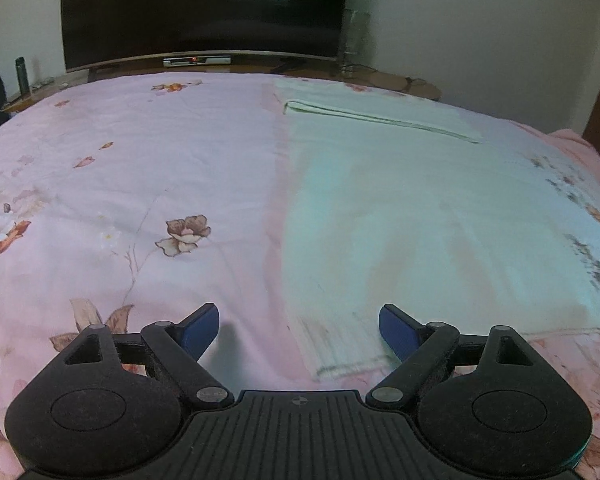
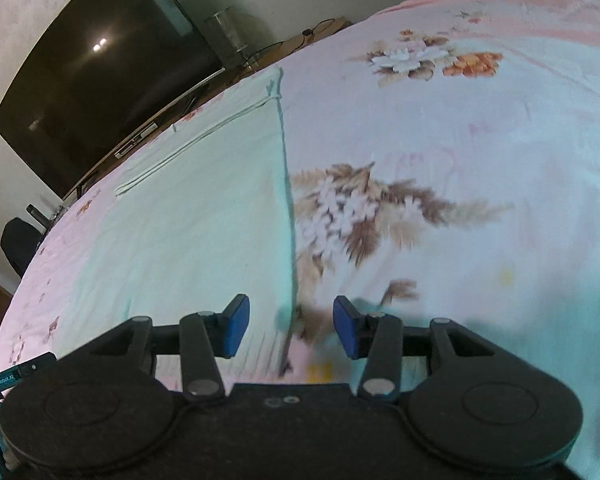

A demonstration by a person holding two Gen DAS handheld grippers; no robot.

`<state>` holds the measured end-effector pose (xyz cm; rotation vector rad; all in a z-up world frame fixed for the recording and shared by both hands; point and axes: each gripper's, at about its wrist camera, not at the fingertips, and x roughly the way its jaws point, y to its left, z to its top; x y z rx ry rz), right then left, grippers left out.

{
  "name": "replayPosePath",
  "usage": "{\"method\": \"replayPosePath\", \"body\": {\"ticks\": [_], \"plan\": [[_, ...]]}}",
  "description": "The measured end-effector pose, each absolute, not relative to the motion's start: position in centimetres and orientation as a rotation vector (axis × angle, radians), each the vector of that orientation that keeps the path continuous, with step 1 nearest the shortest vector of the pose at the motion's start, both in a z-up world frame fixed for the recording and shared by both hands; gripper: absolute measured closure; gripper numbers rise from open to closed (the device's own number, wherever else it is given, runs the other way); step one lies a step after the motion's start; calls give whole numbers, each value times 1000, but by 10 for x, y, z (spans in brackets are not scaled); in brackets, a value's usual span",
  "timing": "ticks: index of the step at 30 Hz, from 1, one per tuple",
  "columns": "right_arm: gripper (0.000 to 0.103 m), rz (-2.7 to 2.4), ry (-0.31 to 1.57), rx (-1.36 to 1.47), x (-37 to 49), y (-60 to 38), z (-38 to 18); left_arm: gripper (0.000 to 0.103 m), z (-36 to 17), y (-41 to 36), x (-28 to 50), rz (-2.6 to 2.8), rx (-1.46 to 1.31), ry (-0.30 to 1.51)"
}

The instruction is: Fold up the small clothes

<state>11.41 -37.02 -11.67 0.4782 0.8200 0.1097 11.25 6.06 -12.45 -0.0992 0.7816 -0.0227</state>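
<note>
Left wrist view shows the left gripper (image 1: pixel 299 330) with jaws wide and empty above the floral bedsheet (image 1: pixel 140 168); the pale green cloth (image 1: pixel 400 220) lies flat there. The right gripper (image 2: pixel 291 327) stands half apart, empty, over the cloth's edge.

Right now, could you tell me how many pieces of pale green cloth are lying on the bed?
1: the pale green cloth lies flat on the floral bedspread.
</note>
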Motion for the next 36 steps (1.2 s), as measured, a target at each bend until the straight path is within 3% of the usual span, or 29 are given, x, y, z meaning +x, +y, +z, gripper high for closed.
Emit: {"method": "replayPosePath", "body": {"ticks": [4,7,8,16,20,23,28,32,33,34,35,36], "plan": [[58,94,817,566,103,-373,-124,17,-125,64,104,-88,-183,799],[58,86,813,649,101,-380,-128,39,-132,75,102,-139,-337,845],[58,83,811,678,101,-383,-130,41,-137,80,103,-150,-405,862],[58,117,816,807,106,-396,-142,43,-165,123,106,-180,-812,862],[60,157,831,831,112,-395,-147,56,-176,128,114,-186,-875,863],[61,185,841,844,120,-390,-148,56,-183,127,123,-200,-909,860],[67,220,878,850,132,-380,-151,56,-190,128,133,-255,-959,877],[88,264,915,867,131,-371,-158,58,-188,125,133,-255,-931,871],[95,255,911,852,130,-368,-158,63,-187,124,132,-246,-912,871],[96,243,901,844,130,-367,-157,85,-185,123,132,-220,-873,882],[96,233,890,838,129,-366,-156,97,-186,122,135,-197,-846,896],[97,222,876,809,128,-362,-152,98,-188,124,134,-191,-858,895]]}}
